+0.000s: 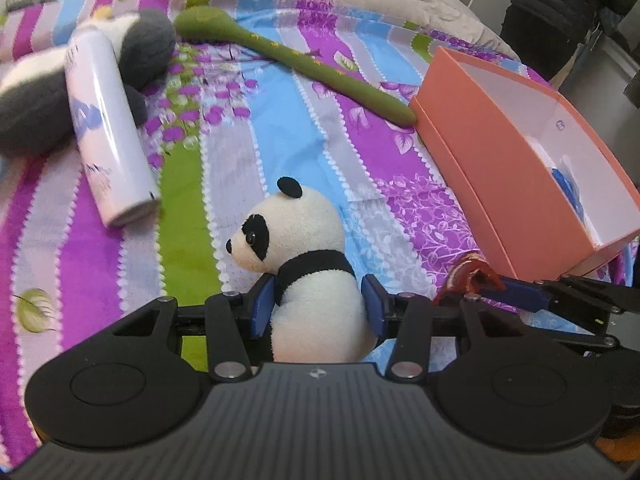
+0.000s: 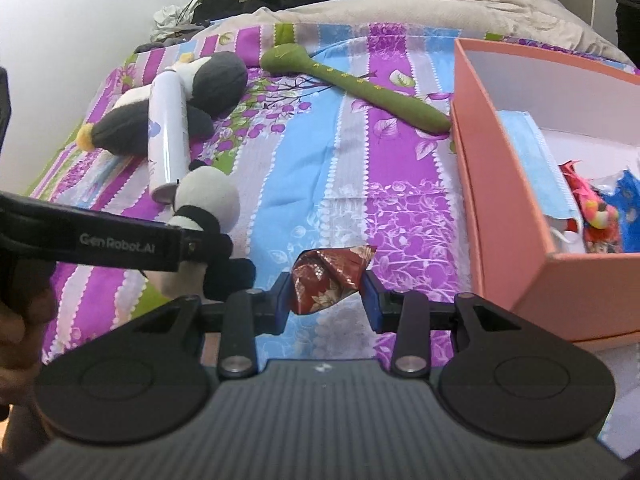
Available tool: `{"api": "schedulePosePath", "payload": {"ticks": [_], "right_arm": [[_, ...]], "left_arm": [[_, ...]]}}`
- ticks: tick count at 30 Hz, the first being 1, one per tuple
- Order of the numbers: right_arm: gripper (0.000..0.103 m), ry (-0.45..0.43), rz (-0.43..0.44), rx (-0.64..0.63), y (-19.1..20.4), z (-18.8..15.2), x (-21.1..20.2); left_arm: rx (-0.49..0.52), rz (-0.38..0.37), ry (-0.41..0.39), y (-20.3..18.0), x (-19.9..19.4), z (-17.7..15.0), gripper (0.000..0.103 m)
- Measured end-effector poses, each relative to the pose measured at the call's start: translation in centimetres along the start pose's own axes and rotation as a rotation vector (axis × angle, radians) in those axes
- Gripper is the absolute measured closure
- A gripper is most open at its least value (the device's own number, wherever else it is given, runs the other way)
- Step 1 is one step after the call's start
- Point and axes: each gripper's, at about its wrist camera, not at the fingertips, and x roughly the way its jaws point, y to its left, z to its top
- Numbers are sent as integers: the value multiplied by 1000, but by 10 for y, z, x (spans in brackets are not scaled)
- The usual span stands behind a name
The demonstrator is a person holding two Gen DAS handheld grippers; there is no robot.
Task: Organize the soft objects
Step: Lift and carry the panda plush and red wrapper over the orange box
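1. We saw the bed sheet (image 1: 280,128), striped in purple, blue, green and grey, spread beneath both tongs and carrying everything else.
2. The pink box (image 2: 516,216) lay open just to the right of the right tongs, and ahead and to the right of the left tongs. Inside it we made out a blue face mask (image 2: 532,160) and some small bright items that we could not identify.
3. A grey and white plush (image 2: 208,88) lay far ahead and to the left of both tongs, with a white can (image 1: 108,128) resting across it.
4. A long green plush (image 1: 296,60) stretched ahead of the tongs, its thin end reaching the box's near corner.
5. The panda (image 1: 312,264) sat upright between the blue pads of the left tongs (image 1: 320,308), facing left. Both pads pressed its body, so we held it clear above the sheet.
6. The red pouch (image 2: 328,280), patterned and shiny, was pinched between the pads of the right tongs (image 2: 327,300), its pointed corner sticking out to the right.
7. The two tongs hung side by side, the left ones just to the left of the right ones. A hand (image 2: 20,320) showed at the left edge of the right wrist view.
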Motion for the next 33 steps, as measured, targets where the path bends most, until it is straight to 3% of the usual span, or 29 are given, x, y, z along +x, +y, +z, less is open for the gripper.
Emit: {"api": "schedulePosePath", "payload": {"ticks": [4, 20, 33], "right_arm": [[62, -22, -4, 0, -4, 8, -18], [62, -165, -51, 29, -45, 68, -103], [62, -199, -120, 72, -101, 98, -109]], "left_arm": [[36, 36, -19, -15, -17, 6, 50], [65, -27, -121, -88, -80, 65, 50], [134, -99, -147, -154, -62, 127, 50]]}}
